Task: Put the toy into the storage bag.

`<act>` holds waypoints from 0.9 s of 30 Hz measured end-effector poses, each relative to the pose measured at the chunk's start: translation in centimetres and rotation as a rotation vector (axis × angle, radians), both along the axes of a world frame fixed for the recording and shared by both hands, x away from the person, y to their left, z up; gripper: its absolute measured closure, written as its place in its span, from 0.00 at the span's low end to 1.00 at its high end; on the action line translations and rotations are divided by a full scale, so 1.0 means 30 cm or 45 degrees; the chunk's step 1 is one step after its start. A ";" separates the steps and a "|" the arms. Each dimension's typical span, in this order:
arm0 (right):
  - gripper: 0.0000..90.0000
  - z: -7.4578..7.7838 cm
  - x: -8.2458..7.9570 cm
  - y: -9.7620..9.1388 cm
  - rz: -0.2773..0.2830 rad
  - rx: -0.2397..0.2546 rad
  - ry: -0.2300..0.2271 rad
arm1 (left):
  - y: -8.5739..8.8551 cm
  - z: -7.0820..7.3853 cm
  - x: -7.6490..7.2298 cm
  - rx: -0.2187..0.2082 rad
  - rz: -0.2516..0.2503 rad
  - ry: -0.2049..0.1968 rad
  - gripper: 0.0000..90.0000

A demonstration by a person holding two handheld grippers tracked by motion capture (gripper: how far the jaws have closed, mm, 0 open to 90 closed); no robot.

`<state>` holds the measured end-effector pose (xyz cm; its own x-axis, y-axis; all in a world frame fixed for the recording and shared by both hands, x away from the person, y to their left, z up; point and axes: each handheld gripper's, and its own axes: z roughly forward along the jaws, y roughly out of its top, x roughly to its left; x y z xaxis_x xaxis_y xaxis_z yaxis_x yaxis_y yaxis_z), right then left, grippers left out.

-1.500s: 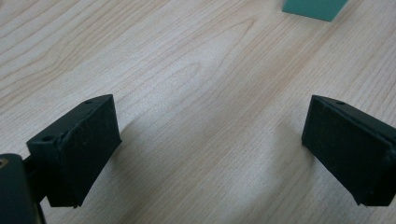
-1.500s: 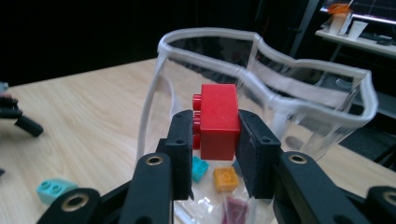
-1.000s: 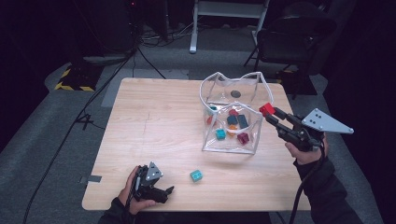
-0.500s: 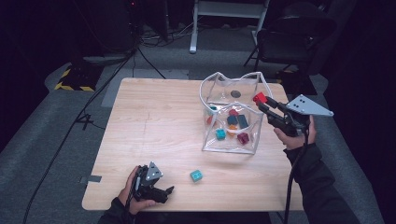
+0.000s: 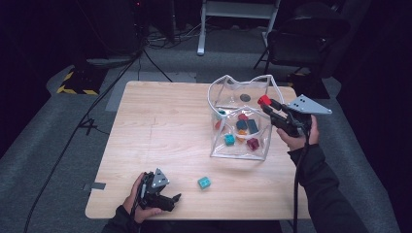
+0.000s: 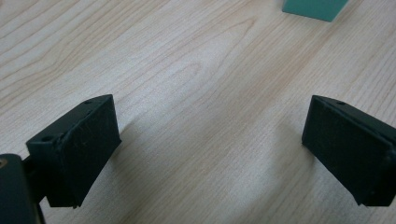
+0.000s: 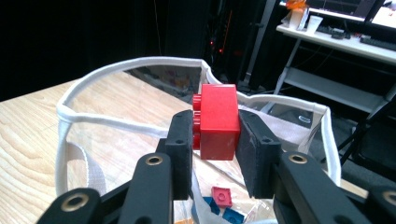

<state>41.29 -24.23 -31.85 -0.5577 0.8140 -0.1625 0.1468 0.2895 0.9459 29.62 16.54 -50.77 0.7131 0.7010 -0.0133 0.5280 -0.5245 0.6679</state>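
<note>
My right gripper [image 5: 266,103] is shut on a red brick [image 5: 264,100] and holds it over the right rim of a clear bag [image 5: 239,151] with a white hem. In the right gripper view the red brick [image 7: 217,121] is pinched between both pads, above the bag's opening [image 7: 84,85]. Several bricks in red, blue, teal and orange lie in the bag. A teal brick [image 5: 204,182] sits alone on the table near the front. My left gripper [image 5: 174,198] rests low at the front edge, open, its pads [image 6: 88,140] wide apart over bare wood, with the teal brick [image 6: 314,8] just ahead.
The wooden table [image 5: 160,126] stands on grey carpet. A dark chair [image 5: 301,41] and a white desk frame [image 5: 233,22] stand behind it. Cables [image 5: 82,126] run over the floor at the left.
My right gripper has carried the red brick leftward, from beside the bag to over its right rim. The left gripper has stayed where it was.
</note>
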 end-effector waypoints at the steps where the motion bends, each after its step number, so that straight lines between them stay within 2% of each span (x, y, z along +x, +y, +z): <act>1: 0.76 -0.003 0.004 0.001 -0.001 -0.002 0.004 | 0.000 0.000 0.000 0.001 0.000 -0.001 0.05; 6: 0.75 -0.019 0.018 0.000 -0.022 -0.012 0.028 | 0.000 0.000 0.000 0.000 0.000 0.000 0.05; 8: 0.69 -0.018 0.020 0.000 -0.013 -0.030 0.050 | 0.000 0.000 0.000 0.002 -0.001 -0.002 0.05; 13: 0.66 -0.005 0.000 -0.004 -0.035 -0.037 0.020 | 0.000 0.000 0.000 0.002 0.000 -0.001 0.05; 17: 0.64 0.005 -0.021 -0.009 -0.026 -0.023 -0.003 | 0.000 0.000 0.000 0.003 -0.001 -0.002 0.05; 24: 0.61 0.026 -0.085 -0.019 0.025 0.006 -0.048 | 0.000 0.000 0.000 0.001 -0.001 -0.001 0.05; 27: 0.60 0.029 -0.114 -0.023 0.055 0.017 -0.051 | 0.000 0.000 0.000 0.002 -0.001 -0.002 0.05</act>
<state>37.86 -24.91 -30.97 -0.5856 0.7916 -0.1746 0.0967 0.2821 0.9545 29.62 16.55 -50.77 0.7138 0.7003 -0.0112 0.5267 -0.5262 0.6676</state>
